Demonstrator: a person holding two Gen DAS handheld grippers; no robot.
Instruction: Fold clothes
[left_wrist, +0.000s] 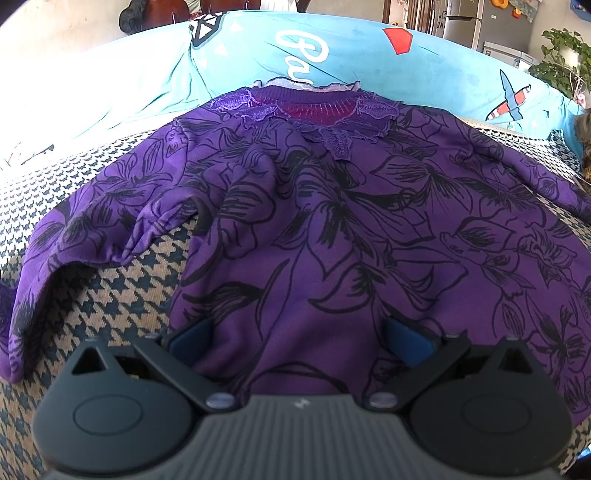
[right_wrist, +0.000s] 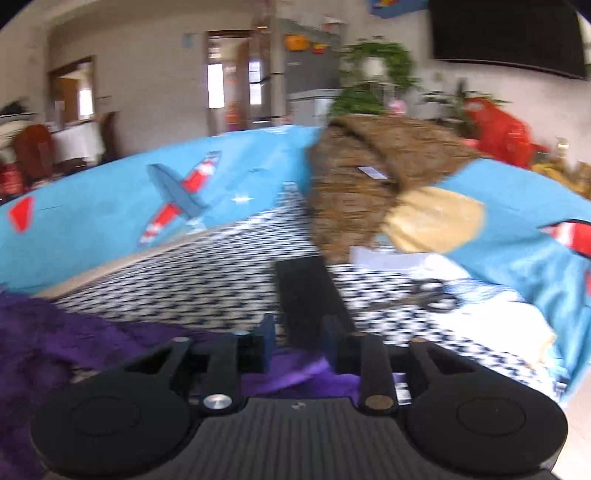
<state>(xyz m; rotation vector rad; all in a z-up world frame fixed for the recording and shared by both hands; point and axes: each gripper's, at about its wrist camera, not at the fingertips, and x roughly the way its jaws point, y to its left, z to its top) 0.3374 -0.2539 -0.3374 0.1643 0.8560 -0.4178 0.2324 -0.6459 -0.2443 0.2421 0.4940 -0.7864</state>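
In the left wrist view, a purple top (left_wrist: 332, 221) printed with black line flowers lies spread across most of the frame, its lace-trimmed neckline (left_wrist: 306, 110) toward the top centre. One sleeve (left_wrist: 92, 229) trails to the left edge, rumpled and folded over. The garment rests on a houndstooth-patterned cover (left_wrist: 122, 295), visible at lower left and at the right edge. Behind it, along the top, runs a turquoise cushion cover (left_wrist: 369, 59) with white script and a red patch. The left gripper (left_wrist: 299, 343) sits at the bottom centre, its blue-padded fingers (left_wrist: 192, 338) standing wide apart over the hem area, fabric showing between them but not pinched.

The right wrist view is blurred. The right gripper (right_wrist: 299, 343) fills the bottom, its jaws a narrow gap apart with nothing pressed between the pads. Purple fabric (right_wrist: 44, 332) lies at lower left and just under the fingers. Beyond the fingertips a dark flat object (right_wrist: 306, 291) lies on the houndstooth cover (right_wrist: 207, 266); what it is cannot be told. A brown woolly garment (right_wrist: 362, 173) is heaped at upper centre against the turquoise cushion cover (right_wrist: 110, 199) with its plane print.
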